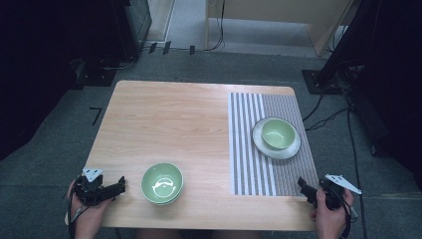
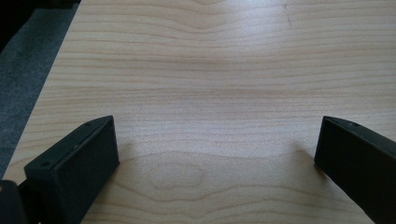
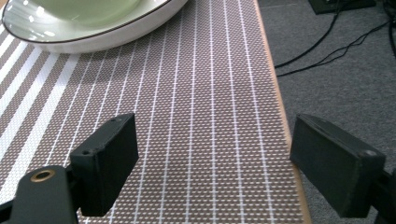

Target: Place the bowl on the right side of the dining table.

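Wooden table [image 1: 164,119] — two green bowls [image 1: 162,182], one plate [image 1: 288,149], one mat [image 1: 293,174].

Green bowl [image 1: 162,182] upright at near table edge (a second [image 1: 278,133] on plate).

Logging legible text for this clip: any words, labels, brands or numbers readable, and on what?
None: no writing on either bowl, the plate, the mat, the table or the left gripper and right gripper.
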`<state>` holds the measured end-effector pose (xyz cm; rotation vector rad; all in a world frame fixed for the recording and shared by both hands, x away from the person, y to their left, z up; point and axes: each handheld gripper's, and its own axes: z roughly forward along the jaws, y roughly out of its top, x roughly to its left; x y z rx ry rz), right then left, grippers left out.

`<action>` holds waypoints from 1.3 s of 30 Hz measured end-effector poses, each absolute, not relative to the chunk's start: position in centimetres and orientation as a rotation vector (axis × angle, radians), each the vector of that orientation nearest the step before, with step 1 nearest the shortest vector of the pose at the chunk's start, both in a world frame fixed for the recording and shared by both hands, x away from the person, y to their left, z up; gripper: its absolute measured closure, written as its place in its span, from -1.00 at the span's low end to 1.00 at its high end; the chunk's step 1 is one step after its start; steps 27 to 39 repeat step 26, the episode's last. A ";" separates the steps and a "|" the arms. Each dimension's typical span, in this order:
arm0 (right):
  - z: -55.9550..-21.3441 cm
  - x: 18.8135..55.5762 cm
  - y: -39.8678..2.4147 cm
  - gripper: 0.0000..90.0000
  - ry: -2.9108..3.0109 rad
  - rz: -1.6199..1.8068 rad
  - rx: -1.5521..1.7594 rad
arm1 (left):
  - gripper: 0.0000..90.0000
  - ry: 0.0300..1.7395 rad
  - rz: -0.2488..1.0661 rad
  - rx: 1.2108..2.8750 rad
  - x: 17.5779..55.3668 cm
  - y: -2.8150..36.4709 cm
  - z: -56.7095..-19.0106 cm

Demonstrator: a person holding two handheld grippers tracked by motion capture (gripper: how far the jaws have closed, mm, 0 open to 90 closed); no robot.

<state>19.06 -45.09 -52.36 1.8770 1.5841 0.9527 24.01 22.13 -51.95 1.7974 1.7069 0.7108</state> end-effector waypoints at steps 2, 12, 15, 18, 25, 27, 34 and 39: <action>-52.4 19.1 -45.0 -0.67 1.591 0.945 1.869 | -1.00 1.707 0.711 1.797 24.0 22.1 -52.0; -52.4 19.1 -44.3 -0.67 1.620 0.914 1.850 | -1.00 1.707 0.711 1.797 24.0 22.1 -52.0; -52.4 19.0 -43.8 -0.67 1.645 0.885 1.830 | -1.00 1.707 0.711 1.797 24.0 22.1 -52.0; -52.4 19.1 -43.5 -0.67 1.660 0.841 1.811 | -1.00 1.707 0.711 1.797 24.0 22.1 -52.0; -52.5 19.3 -42.9 -0.68 1.680 0.769 1.785 | -1.00 1.707 0.711 1.797 24.0 22.1 -52.0; -52.5 19.3 -42.9 -0.68 1.680 0.770 1.786 | -1.00 1.707 0.711 1.798 24.0 22.1 -52.0; -52.5 19.3 -42.9 -0.68 1.680 0.770 1.786 | -1.00 1.707 0.711 1.798 24.0 22.1 -52.0; -52.5 19.3 -42.9 -0.68 1.680 0.770 1.786 | -1.00 1.707 0.711 1.798 24.0 22.1 -52.0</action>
